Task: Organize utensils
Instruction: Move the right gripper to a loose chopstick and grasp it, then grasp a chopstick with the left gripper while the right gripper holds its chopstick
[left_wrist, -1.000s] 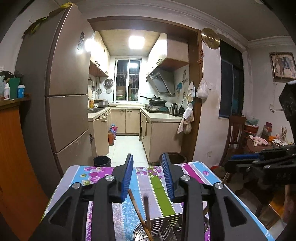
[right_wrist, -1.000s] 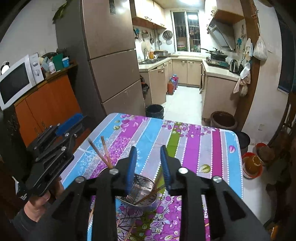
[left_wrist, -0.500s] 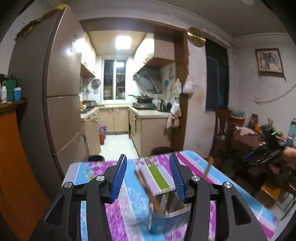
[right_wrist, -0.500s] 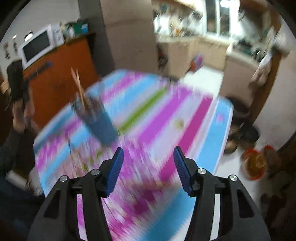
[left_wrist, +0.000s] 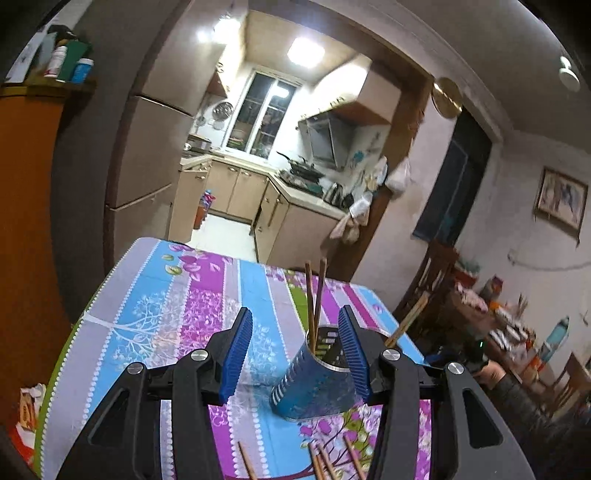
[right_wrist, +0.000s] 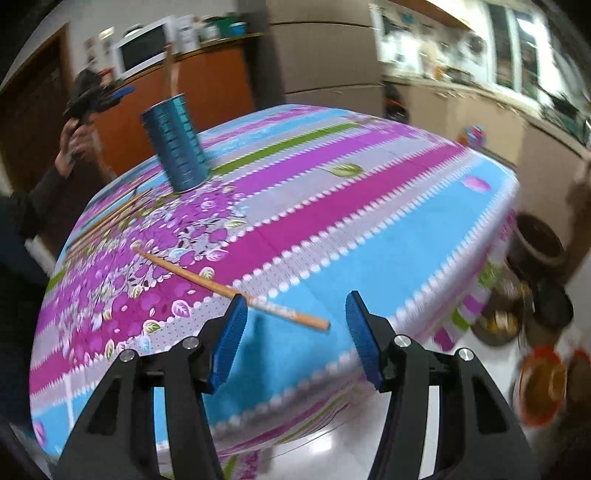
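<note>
The blue perforated metal utensil holder (left_wrist: 314, 380) stands upright on the bench (left_wrist: 177, 306), which carries a striped floral cloth. Two brown wooden chopsticks (left_wrist: 314, 295) rise from the holder, so it serves as the collection point.

The left tool (left_wrist: 295, 354) has its jaws apart. The holder sits between them in the left wrist view, toward 3 o'clock; contact cannot be confirmed.

The right tool (right_wrist: 293, 332) also has its jaws apart, nothing clamped. A single light wooden chopstick (right_wrist: 229, 288) lies flat on the cloth, its near end between the jaws, probably the next item to grasp.

More loose chopsticks (right_wrist: 110, 218) lie at 9 o'clock of that chopstick, below the holder. No obstruction covers the single chopstick. Pots and bowls (right_wrist: 539, 384) sit on the floor at 3 o'clock.
</note>
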